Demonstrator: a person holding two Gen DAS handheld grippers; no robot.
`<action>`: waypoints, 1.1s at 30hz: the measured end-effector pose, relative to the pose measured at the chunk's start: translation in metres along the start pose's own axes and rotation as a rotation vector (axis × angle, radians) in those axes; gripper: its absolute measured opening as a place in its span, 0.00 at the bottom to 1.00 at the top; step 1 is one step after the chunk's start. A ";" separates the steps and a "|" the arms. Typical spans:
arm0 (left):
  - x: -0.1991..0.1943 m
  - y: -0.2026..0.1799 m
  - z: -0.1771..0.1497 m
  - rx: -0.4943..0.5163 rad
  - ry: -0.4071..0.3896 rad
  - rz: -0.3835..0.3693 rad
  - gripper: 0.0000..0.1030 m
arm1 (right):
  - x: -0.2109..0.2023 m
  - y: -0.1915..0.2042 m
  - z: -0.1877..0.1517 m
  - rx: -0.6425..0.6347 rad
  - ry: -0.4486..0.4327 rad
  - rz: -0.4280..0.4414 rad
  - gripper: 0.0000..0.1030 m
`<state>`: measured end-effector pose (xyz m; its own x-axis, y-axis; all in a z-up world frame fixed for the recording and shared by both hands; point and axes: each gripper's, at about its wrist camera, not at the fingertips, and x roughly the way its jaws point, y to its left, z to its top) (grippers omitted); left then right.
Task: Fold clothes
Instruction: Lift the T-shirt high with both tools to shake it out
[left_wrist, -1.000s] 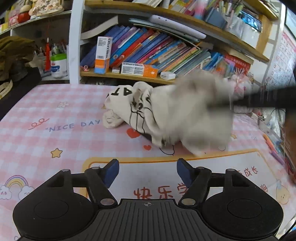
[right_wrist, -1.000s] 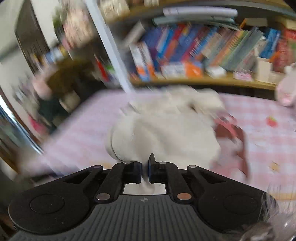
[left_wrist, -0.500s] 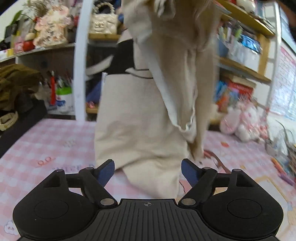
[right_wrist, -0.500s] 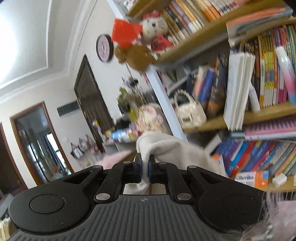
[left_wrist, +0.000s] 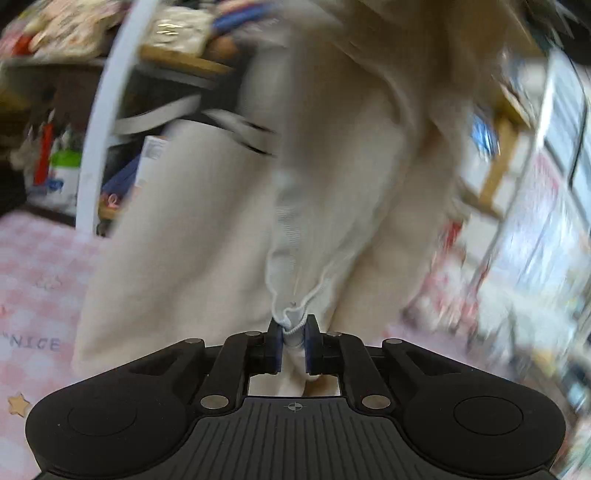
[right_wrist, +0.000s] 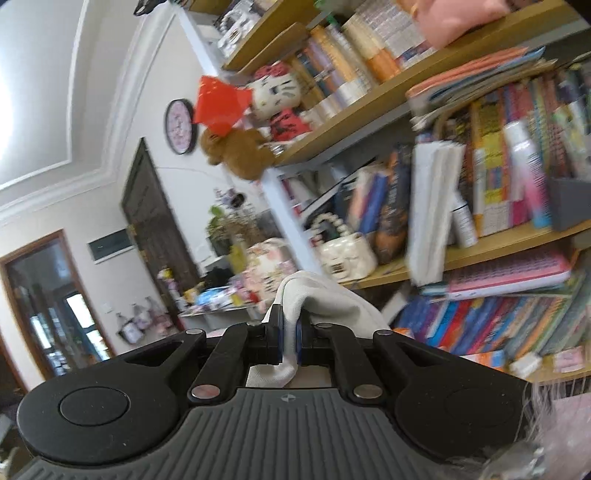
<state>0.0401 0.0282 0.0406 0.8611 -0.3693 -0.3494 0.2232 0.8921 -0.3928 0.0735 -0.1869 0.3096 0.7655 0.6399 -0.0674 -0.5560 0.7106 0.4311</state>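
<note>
The left gripper (left_wrist: 293, 334) is closing on a ribbed hem of the cream garment (left_wrist: 207, 236), and the fabric is pinched between its pads. The garment hangs in front of this camera as a long drape, lifted off the pink checked surface (left_wrist: 33, 266); its lower end comes down toward the surface, though blur makes it hard to tell whether it touches. A dark printed line crosses the cloth near its upper part.

The right gripper (right_wrist: 289, 334) is clamped on a white-cream fold of the same garment (right_wrist: 325, 295), which bunches over the top of its fingers. This camera looks level at the bookshelf (right_wrist: 461, 254) behind the surface, with a white beaded handbag (right_wrist: 345, 254) and rows of books on it, so this hand seems to be held high.

As a judgement, the step in hand is the lift and spread: both grippers now have an edge each, and the garment is still bunched between them. The next move calls for drawing the two hands apart until the cloth hangs flat, then lowering it onto the surface, smooth and square to its near edge, before any fold is made.
</note>
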 end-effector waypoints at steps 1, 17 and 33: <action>-0.009 0.006 0.006 -0.023 -0.026 0.022 0.08 | -0.008 -0.004 0.001 -0.012 -0.017 -0.034 0.06; -0.224 -0.037 0.169 0.146 -1.053 0.293 0.08 | -0.142 0.032 0.006 -0.188 -0.298 0.288 0.06; -0.113 0.002 0.206 0.166 -0.713 0.234 0.08 | -0.116 -0.021 -0.005 -0.063 -0.228 0.174 0.06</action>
<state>0.0374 0.1253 0.2540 0.9679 0.0410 0.2479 0.0161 0.9745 -0.2240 -0.0050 -0.2742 0.3038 0.7062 0.6761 0.2100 -0.6987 0.6177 0.3610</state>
